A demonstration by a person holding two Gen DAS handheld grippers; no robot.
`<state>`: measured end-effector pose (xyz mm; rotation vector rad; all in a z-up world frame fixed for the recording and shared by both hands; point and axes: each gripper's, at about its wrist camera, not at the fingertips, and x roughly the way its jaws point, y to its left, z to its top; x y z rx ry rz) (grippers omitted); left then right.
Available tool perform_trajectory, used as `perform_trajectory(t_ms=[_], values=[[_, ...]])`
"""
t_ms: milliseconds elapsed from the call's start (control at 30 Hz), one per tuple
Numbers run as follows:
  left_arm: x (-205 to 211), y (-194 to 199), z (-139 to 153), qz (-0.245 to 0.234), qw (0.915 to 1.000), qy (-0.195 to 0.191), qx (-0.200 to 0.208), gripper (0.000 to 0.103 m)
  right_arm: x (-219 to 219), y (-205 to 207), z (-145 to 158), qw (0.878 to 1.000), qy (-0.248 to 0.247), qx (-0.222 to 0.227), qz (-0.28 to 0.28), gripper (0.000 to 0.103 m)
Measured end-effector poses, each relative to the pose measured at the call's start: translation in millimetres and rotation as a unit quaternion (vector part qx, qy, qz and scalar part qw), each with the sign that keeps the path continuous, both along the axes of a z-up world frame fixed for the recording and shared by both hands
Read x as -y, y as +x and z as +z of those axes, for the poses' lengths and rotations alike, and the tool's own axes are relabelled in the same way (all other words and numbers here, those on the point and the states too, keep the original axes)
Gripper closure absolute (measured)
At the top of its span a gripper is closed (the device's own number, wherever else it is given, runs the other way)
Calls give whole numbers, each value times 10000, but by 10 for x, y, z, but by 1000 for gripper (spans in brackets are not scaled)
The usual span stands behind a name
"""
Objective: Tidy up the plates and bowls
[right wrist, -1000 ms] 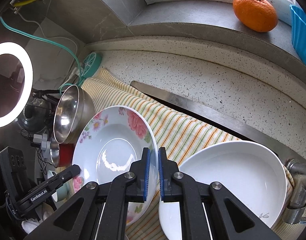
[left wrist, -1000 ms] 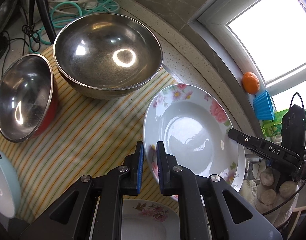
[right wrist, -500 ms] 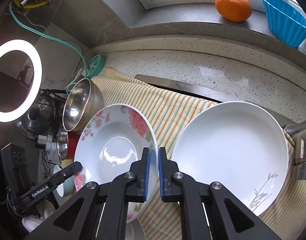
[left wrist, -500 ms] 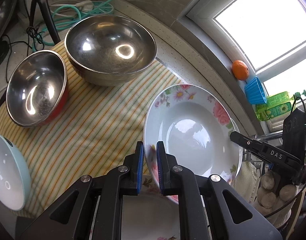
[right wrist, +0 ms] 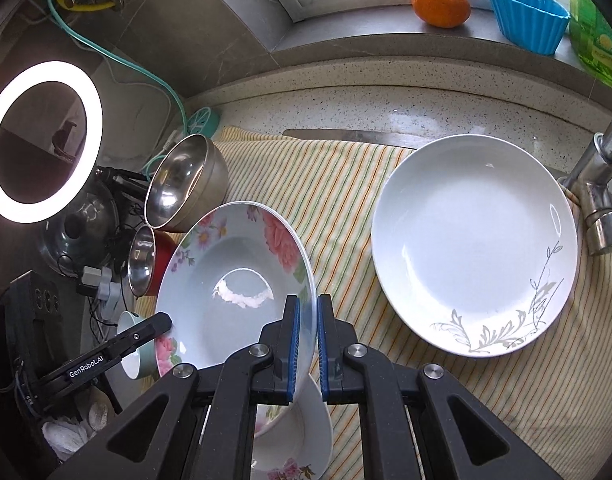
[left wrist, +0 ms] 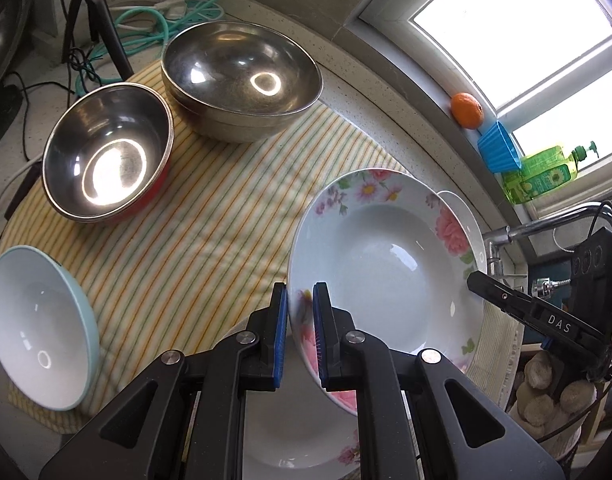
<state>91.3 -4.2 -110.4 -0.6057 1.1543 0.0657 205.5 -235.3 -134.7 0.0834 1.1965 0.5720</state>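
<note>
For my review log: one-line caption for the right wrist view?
Right gripper shut on the floral plate's rim, beside a white plate on striped cloth.

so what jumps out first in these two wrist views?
The floral plate, held off the striped cloth with the left gripper and right gripper each clamped on its rim. Right of it lies a plain white plate; two steel bowls sit at the far left, and a lit ring light glares beyond.
</note>
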Motion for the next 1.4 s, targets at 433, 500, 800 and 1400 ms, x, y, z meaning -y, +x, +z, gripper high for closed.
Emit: perform_trajectory(t_ms=[433, 500, 800, 1400], values=[[-45, -235, -42, -423, 9991, 84, -56, 93, 37, -555, -177, 9993, -38, -24, -372, 95], [-55, -281, -63, -469, 9988, 76, -72, 93, 48, -628, -207, 9991, -15, -38, -431, 95], [-17, -434, -157, -640, 9977, 63, -196, 93, 79, -873, -292, 9982, -18, -37, -599, 95], [5, -589, -263, -880, 9956, 189, -244, 93, 111, -1208, -512, 9967, -152, -65, -789, 95]])
